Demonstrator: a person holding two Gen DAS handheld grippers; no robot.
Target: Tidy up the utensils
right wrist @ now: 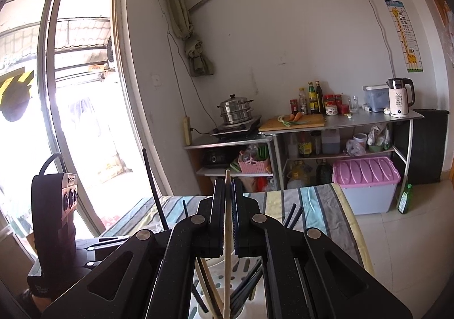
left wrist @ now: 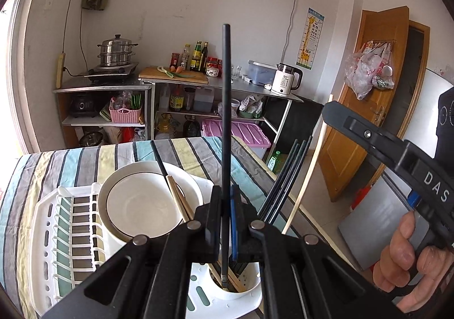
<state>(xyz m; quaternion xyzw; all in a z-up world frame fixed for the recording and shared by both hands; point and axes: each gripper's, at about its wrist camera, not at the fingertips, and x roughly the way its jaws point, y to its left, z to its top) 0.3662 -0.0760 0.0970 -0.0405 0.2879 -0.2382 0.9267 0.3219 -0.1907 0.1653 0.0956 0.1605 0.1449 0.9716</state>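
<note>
Striped cloth covers the tabletop (left wrist: 71, 160), where the left hand-held gripper (left wrist: 225, 222) is clamped on a black chopstick (left wrist: 226, 120) standing upright, its lower end in the white utensil cup (left wrist: 249, 289) directly below. The right hand-held gripper (right wrist: 227, 222) pinches a pale wooden chopstick (right wrist: 227, 262), also near vertical over that cup. Beyond sit the bowl (left wrist: 142, 205) and kitchen shelves (left wrist: 198, 83).

White plastic dish rack (left wrist: 71, 222) on striped cloth-covered table (left wrist: 56, 165). White black-rimmed bowl (left wrist: 142, 205) in rack, right of slatted section. White round utensil cup (left wrist: 244, 290) at rack's right corner, near side; chopsticks upright inside. Steel shelving counter (left wrist: 215, 83) behind table, against wall. Wooden door (left wrist: 377, 86) right of rack, beyond table edge.
</note>
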